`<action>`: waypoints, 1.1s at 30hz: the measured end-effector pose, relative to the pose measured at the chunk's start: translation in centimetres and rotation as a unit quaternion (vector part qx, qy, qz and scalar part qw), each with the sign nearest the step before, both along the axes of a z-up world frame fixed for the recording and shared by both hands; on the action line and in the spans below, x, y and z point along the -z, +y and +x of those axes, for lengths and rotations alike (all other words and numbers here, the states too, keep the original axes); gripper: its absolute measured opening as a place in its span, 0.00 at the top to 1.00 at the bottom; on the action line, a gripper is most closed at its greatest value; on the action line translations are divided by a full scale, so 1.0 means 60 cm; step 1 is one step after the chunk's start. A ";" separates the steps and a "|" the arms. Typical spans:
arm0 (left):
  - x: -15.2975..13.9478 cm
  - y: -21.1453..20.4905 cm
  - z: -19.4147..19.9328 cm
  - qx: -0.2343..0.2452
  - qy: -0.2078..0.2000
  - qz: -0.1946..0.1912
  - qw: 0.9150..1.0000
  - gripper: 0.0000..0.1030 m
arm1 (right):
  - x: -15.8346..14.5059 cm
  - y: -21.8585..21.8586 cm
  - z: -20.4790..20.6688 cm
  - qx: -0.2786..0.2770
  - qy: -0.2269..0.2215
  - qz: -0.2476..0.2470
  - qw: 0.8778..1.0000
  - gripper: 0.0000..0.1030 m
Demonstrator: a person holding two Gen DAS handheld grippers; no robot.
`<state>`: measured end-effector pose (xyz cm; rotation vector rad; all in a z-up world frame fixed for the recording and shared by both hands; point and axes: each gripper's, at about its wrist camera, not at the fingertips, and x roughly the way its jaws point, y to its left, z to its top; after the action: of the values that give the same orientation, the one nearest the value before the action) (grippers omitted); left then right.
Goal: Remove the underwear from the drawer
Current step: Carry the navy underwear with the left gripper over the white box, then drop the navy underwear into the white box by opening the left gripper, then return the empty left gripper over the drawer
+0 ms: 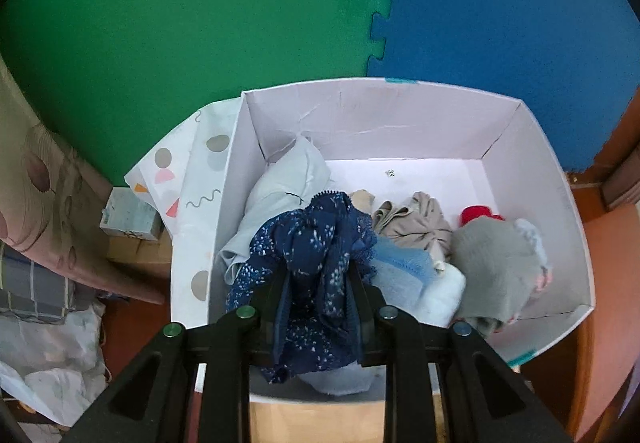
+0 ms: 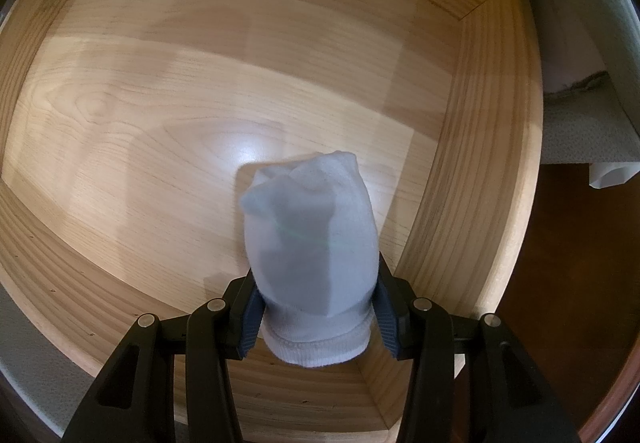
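Observation:
In the left wrist view my left gripper is shut on a navy speckled piece of underwear, which bunches up between the fingers over a white box of clothes. In the right wrist view my right gripper points down into a wooden drawer and is shut on a rolled white sock-like garment. The garment stands up between the two blue-padded fingers near the drawer's right wall. The drawer floor around it is bare wood.
The white box also holds a pale grey cloth, a beige garment, a grey knit piece, something red and a light blue towel. A patterned lid leans on its left side. Green and blue foam mats lie beyond.

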<state>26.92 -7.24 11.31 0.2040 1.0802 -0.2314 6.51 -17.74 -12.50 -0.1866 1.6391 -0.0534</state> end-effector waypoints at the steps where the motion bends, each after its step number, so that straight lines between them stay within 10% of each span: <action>1: 0.003 -0.002 0.000 0.001 -0.002 0.004 1.000 0.75 | 0.000 -0.001 -0.001 0.000 0.000 0.000 1.000 0.57; 11: -0.023 0.000 -0.007 -0.014 -0.011 0.009 1.000 0.60 | -0.001 0.000 -0.002 0.000 0.000 0.000 1.000 0.57; 33: -0.117 0.110 -0.205 0.014 -0.066 0.023 0.997 0.60 | 0.004 0.001 -0.011 -0.002 0.006 -0.008 1.000 0.57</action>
<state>14.64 -0.62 18.33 0.2718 0.9526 -0.2155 5.87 -17.66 -12.77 -0.2022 1.6510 -0.0630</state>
